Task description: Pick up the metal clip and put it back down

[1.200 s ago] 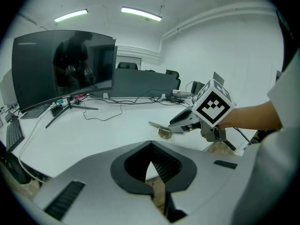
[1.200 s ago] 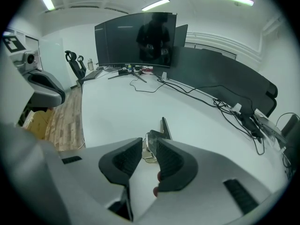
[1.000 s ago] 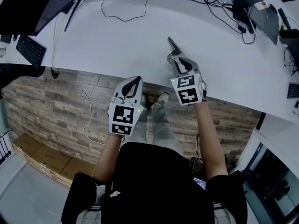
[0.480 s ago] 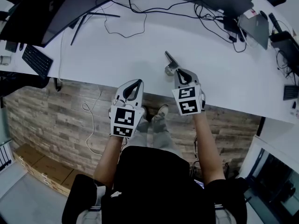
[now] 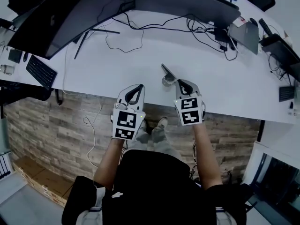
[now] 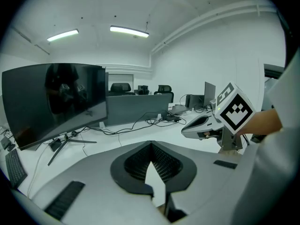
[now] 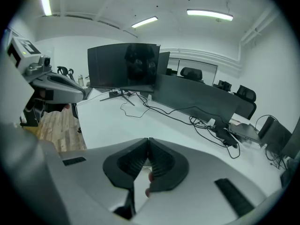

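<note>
Scene: a person is sitting at a white desk (image 5: 112, 64), seen from above, and is holding 2 grippers out over its front edge.
Metal clip: the metal clip (image 5: 167, 77) is sitting on the desk near the front edge, about midway along it — 1 handle is sticking up and slanting toward the back of the desk.
Right gripper: the right gripper (image 5: 180, 82) is pointing onto the desk just right of the clip, with its jaws pressing together tip to tip. Whether the tip is touching the clip cannot be told.
Left gripper: the left gripper (image 5: 139, 86) is hovering over the desk's front edge, left of the clip and apart from it. Its jaws are also meeting at the tips — only pale desktop is showing through the gap behind them.
Back of the desk: dark monitors (image 5: 61, 20) are standing along the far side.
Left end of the desk: a black keyboard (image 5: 41, 72) is lying there.
</note>
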Demonstrator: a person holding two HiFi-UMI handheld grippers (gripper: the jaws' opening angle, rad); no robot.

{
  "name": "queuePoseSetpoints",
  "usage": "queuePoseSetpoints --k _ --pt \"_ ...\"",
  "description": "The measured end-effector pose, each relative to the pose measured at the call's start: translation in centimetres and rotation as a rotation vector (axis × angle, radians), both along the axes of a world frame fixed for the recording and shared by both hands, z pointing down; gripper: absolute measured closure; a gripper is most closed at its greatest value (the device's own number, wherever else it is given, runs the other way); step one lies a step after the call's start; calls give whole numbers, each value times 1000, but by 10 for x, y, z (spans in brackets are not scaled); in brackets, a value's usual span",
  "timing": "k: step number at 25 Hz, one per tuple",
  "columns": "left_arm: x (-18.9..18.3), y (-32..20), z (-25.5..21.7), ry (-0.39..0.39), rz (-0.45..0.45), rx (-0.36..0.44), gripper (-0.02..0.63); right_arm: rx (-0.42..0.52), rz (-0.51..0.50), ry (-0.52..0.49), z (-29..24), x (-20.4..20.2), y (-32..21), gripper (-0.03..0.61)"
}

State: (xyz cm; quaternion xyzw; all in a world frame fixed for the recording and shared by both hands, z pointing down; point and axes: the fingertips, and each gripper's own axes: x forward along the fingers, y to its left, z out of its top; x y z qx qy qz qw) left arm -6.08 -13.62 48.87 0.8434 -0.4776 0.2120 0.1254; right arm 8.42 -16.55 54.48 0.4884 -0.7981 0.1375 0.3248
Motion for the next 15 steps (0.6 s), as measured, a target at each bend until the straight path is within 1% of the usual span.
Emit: queuePoseSetpoints --k 8,15 --pt "10 -2 -32 3 17 60 604 87 75 -28 -45 26 3 554" --pt "7 -7 -65 3 8 127 604 157 95 -51 -83 33 6 554"
